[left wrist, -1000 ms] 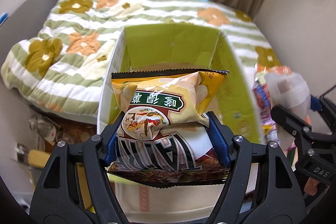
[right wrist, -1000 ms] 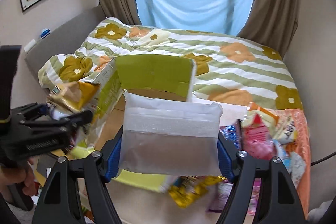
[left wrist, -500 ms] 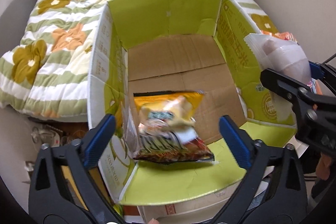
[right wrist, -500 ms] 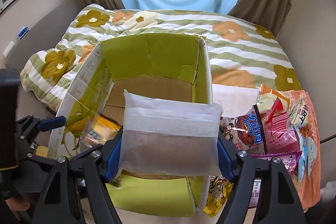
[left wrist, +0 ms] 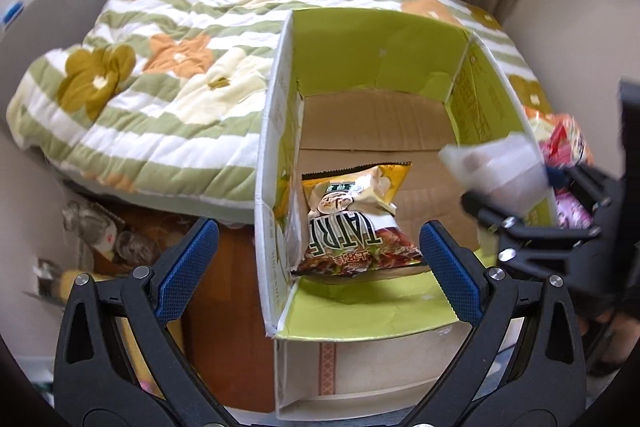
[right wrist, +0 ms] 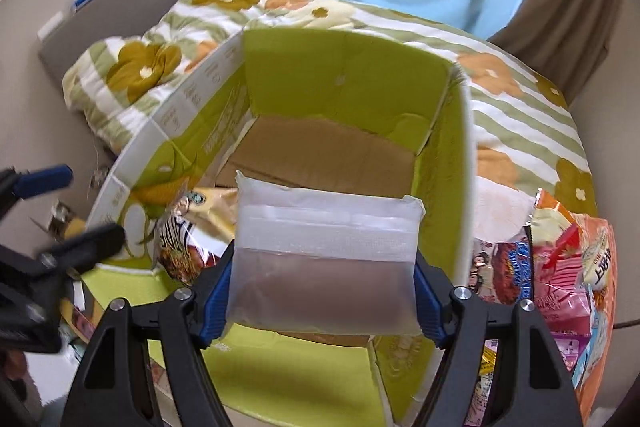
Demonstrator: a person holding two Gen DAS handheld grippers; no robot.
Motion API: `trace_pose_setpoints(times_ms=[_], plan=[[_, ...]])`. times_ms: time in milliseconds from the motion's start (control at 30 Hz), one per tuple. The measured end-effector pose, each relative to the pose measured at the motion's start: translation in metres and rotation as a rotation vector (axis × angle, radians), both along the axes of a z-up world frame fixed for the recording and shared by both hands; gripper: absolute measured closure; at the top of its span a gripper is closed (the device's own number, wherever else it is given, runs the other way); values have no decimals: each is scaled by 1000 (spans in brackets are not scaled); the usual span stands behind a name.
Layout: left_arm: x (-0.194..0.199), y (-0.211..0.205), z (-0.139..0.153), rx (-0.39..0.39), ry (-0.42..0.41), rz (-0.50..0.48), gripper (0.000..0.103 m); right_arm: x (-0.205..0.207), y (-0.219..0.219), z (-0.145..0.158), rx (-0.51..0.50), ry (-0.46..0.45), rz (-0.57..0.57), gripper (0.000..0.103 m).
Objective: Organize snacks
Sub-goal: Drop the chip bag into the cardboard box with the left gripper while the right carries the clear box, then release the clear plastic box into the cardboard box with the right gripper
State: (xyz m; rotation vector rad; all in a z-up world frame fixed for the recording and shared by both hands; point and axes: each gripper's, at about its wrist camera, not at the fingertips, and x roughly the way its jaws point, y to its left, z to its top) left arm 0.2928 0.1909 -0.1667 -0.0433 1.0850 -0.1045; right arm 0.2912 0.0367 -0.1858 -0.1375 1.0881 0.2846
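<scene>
Blue-padded right gripper [right wrist: 322, 291] clamps a translucent pouch [right wrist: 324, 267] above the near edge of the green carton [right wrist: 344, 75], while the left gripper [left wrist: 316, 267] hangs spread wide and empty over the yellow chip bag [left wrist: 352, 215] against the carton's left wall.
</scene>
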Motion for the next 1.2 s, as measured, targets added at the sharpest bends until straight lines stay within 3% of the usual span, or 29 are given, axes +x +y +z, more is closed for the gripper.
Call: trace_pose_setpoints(times_ms=[267, 400, 733, 1200], plan=[[-15, 4, 9, 18, -39, 28, 3, -5, -6, -16, 48, 70, -37, 28], [-21, 7, 11, 14, -48, 28, 3, -14, -10, -13, 70, 49, -57, 10], [-27, 5, 14, 4, -61, -2, 3, -34, -19, 0, 89, 0, -89, 10], [-40, -22, 38, -44, -114, -139, 3, -71, -37, 57, 109, -114, -161, 10]])
